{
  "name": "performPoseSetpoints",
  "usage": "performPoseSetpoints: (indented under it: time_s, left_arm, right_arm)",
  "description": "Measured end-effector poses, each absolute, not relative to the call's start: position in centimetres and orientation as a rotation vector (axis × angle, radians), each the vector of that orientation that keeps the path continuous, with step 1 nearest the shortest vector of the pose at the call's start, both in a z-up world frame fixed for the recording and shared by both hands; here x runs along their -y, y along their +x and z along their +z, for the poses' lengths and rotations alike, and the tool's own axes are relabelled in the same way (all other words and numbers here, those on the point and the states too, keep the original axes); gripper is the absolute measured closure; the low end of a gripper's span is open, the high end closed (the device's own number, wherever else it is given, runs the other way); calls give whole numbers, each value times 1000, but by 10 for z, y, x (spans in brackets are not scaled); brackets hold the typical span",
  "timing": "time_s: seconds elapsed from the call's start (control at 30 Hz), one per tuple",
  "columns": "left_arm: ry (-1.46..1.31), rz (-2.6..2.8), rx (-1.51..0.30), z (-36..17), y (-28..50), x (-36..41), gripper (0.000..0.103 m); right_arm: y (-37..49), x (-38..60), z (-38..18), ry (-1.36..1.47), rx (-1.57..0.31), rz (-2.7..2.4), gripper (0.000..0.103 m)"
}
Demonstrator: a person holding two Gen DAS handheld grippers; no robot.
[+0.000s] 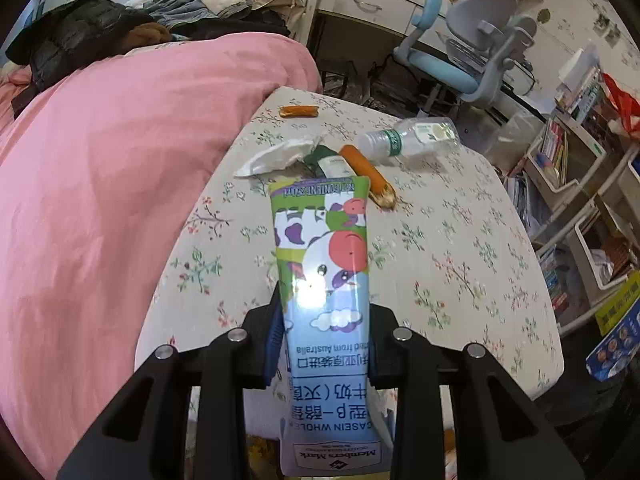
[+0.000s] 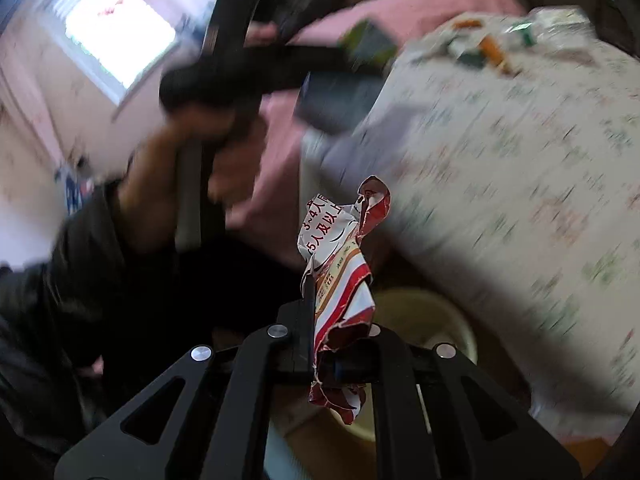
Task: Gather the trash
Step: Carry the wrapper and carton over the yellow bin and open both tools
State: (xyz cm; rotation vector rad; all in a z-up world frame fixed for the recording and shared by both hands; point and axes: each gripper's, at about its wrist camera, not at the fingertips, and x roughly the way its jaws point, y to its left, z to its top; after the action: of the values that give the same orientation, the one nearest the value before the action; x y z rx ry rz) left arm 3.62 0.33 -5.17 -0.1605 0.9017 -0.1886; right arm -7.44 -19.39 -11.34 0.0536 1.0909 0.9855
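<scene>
My left gripper [image 1: 325, 312] is shut on a tall milk carton [image 1: 320, 248], held above the floral table [image 1: 460, 248]. Beyond the carton lie a crumpled white tissue [image 1: 276, 156], a dark green packet [image 1: 326, 162], a half-eaten sausage [image 1: 368, 172], a clear plastic bottle [image 1: 408, 138] on its side, and a small orange wrapper [image 1: 299, 111] at the far edge. My right gripper [image 2: 340, 320] is shut on a crumpled red-and-white wrapper [image 2: 340, 264], off the table's edge. Below it stands a pale round bin [image 2: 420, 320]. The person's hand [image 2: 192, 160] with the left gripper and carton shows blurred up left.
A bed with a pink duvet [image 1: 120, 152] borders the table on the left, with clothes [image 1: 120, 24] piled behind. A blue-grey desk chair [image 1: 472, 52] and a desk [image 1: 372, 4] stand beyond. Crowded book shelves [image 1: 580, 168] run along the right.
</scene>
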Motion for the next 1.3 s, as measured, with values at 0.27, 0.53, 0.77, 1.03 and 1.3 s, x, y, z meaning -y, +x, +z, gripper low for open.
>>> performPoseSetpoints:
  time_s: [0.27,0.53,0.77,1.03,1.3]
  left_arm:
    - [-142,-202,-897,-56,10,3,71]
    - [-109,-227,-903,-62,-15,17,70]
    - [-36,-258,-904,-67,-35,33,70]
    - [104,-322,-949,-81,-58,61,70]
    - [361,-485,-1179,-130,-97,104,68]
  right_arm:
    - [-88,175,-149,-92,-1211,896,61]
    - [-66,212,-123,123,-1031,754,51]
    - [-47,252,-117,242,-926,546,50]
    - [-32,281,-112,352,-872,452,50]
    - [-31,287,-114,382,-858,436,50]
